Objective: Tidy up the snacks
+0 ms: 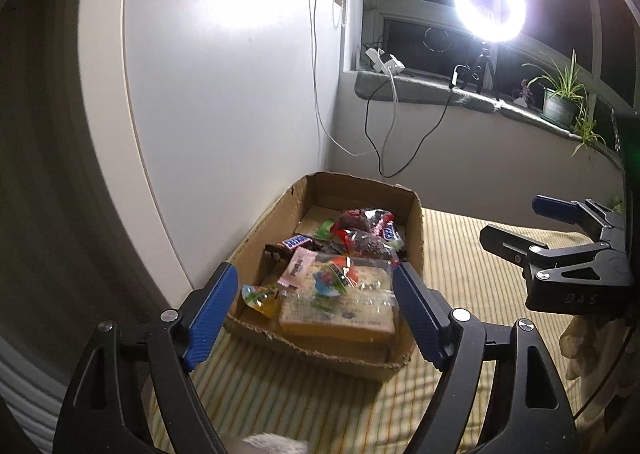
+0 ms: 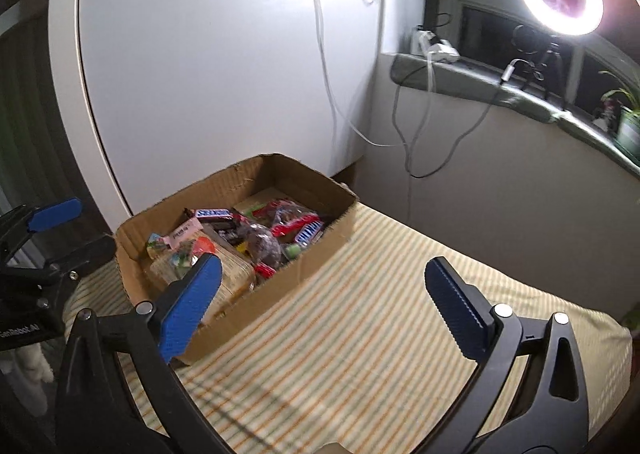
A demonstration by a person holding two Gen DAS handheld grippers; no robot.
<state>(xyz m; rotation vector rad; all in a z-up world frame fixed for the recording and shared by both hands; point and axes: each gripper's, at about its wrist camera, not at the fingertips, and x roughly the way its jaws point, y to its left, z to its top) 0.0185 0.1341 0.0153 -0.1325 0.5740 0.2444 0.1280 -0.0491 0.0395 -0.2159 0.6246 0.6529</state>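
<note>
On a striped cloth [image 2: 360,314], against a white panel [image 1: 224,102], a cardboard box [image 1: 414,238] is sitting with its top flaps gone and its near rim torn. Snacks are lying piled inside it: a large flat pack [image 1: 340,314] in clear wrap is taking up the near end, with a jelly cup [image 1: 260,296] at its left corner and a second, orange-lidded cup [image 1: 334,274] resting on top. A pink sachet [image 1: 298,266] is leaning beside them; its print is too small to read. Farther in, a Snickers bar [image 1: 297,242] is showing its blue lettering, with red-and-clear wrappers [image 1: 360,230] heaped toward the far end. Both tongs are standing wide open with nothing between the blue pads: the left gripper [image 1: 312,310] is framing the near end of the box without touching it, and the right gripper [image 2: 320,306] is hanging over bare cloth to the right of the box. Behind, a ring light [image 1: 489,2] is glaring from the windowsill [image 1: 420,86], with a potted plant [image 1: 558,94] to its right.
</note>
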